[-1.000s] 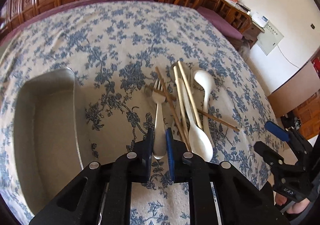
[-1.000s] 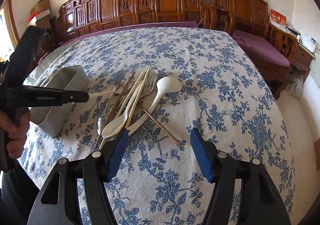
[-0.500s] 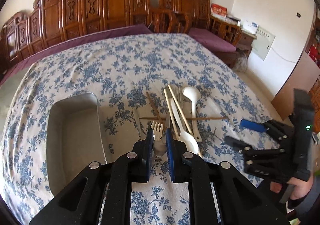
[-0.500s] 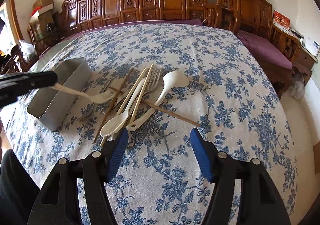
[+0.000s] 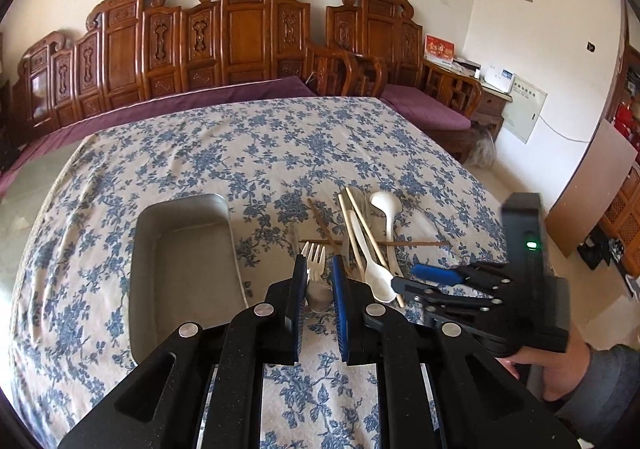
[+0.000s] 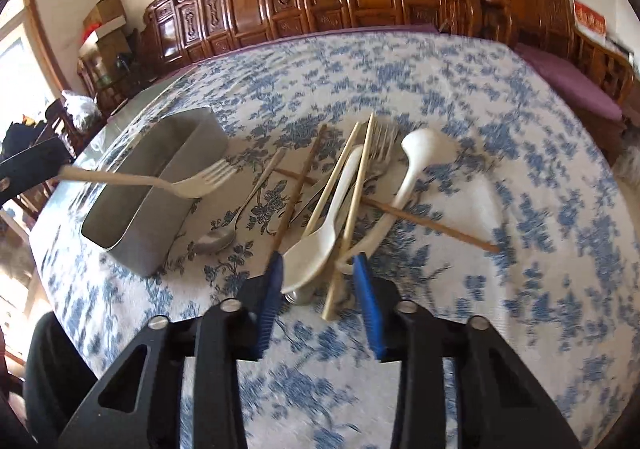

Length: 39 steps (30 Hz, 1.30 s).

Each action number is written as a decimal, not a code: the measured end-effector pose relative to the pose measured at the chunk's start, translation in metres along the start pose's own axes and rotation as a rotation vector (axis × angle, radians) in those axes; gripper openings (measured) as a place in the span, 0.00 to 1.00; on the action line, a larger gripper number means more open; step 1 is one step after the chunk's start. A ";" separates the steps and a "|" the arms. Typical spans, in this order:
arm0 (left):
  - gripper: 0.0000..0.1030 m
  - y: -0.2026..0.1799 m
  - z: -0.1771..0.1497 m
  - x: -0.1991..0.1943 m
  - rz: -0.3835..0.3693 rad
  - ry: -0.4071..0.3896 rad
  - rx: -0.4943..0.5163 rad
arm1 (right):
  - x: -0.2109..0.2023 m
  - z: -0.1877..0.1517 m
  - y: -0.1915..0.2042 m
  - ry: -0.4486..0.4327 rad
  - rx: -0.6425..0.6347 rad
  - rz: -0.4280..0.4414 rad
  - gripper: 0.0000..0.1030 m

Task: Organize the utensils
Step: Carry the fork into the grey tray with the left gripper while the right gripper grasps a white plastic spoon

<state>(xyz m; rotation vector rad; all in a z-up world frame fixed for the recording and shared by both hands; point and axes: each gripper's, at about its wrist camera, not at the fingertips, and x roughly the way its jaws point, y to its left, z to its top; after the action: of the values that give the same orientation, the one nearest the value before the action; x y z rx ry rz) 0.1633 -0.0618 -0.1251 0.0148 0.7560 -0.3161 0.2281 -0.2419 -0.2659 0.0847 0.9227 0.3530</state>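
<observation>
My left gripper (image 5: 319, 276) is clamped on a cream fork (image 6: 188, 182) beside the bare metal tray (image 5: 224, 205); right gripper (image 6: 318, 269) jaws apart over the remaining pile (image 6: 344, 185).

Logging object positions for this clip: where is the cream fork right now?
The cream fork is off the table, held in the left gripper, hanging over the metal tray's near edge in the right wrist view.

Bare cloth (image 6: 460, 329) lies right of the utensil heap (image 6: 344, 193); tray (image 6: 148, 225) flanks its left.
</observation>
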 end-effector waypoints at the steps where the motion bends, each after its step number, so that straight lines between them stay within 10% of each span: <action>1: 0.11 0.002 0.000 -0.001 0.001 -0.003 -0.002 | 0.005 0.000 0.000 0.011 0.010 -0.005 0.33; 39: 0.11 0.035 -0.006 -0.026 0.039 -0.061 -0.043 | 0.003 0.001 -0.002 0.034 0.040 -0.069 0.02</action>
<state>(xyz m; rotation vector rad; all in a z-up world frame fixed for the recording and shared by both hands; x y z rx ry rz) 0.1515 -0.0201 -0.1149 -0.0207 0.7007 -0.2615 0.2310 -0.2426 -0.2676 0.0836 0.9636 0.2729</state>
